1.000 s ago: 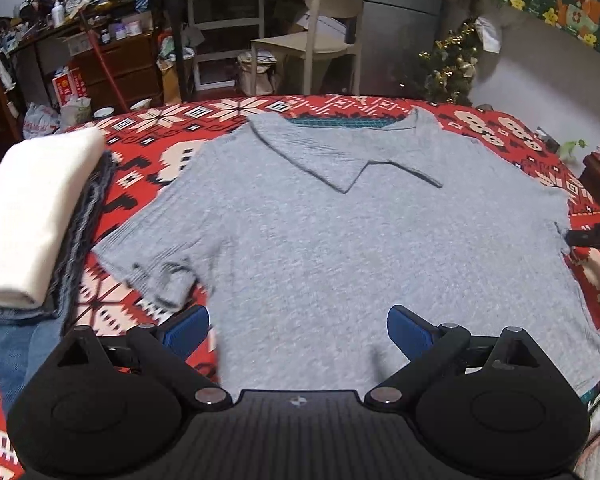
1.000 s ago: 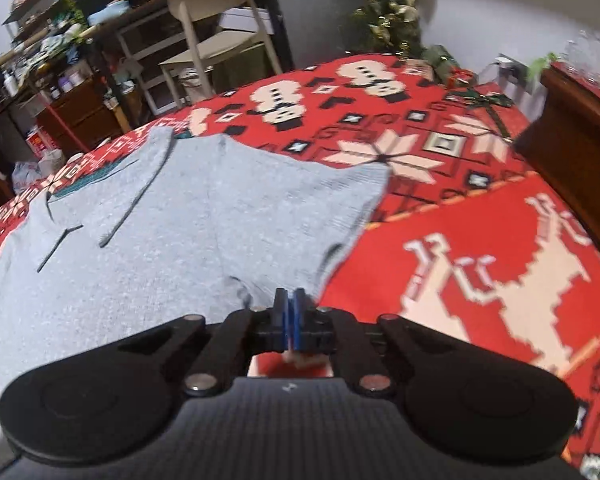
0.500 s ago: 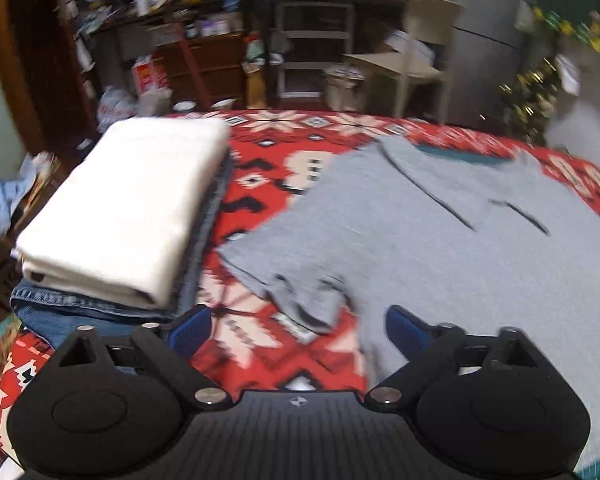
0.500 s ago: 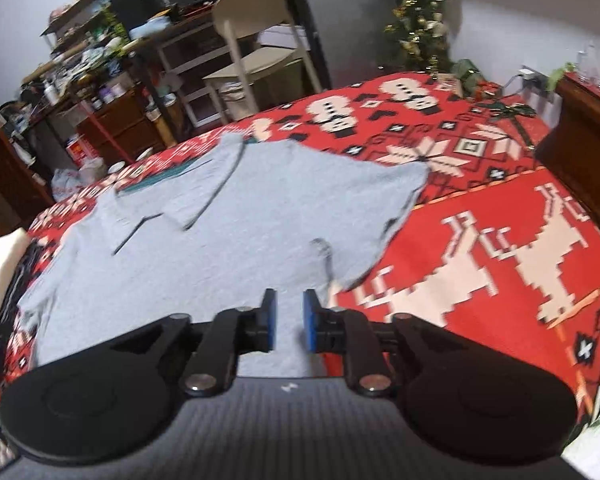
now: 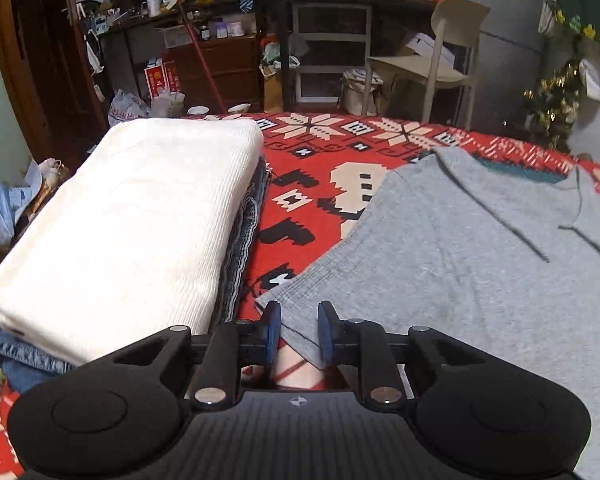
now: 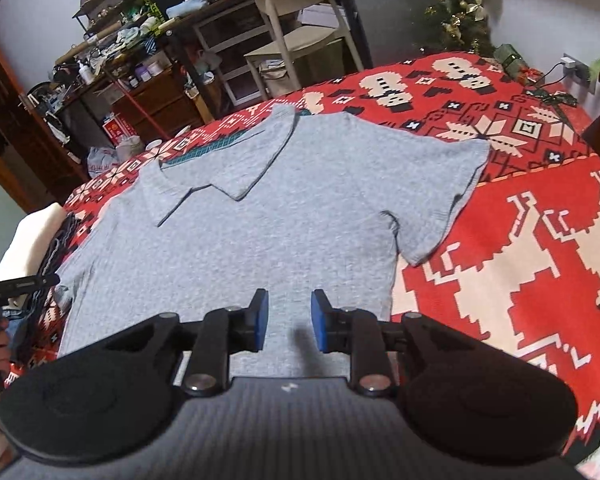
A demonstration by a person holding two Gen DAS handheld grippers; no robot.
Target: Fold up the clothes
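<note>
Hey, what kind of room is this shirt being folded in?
Most likely a lived-in bedroom at home: the grey shirt lies on a red patterned blanket, with a cluttered desk, a chair and a small Christmas tree behind.

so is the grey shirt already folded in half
No, the grey shirt lies spread flat on the red blanket, with collar and right sleeve still out.
</note>
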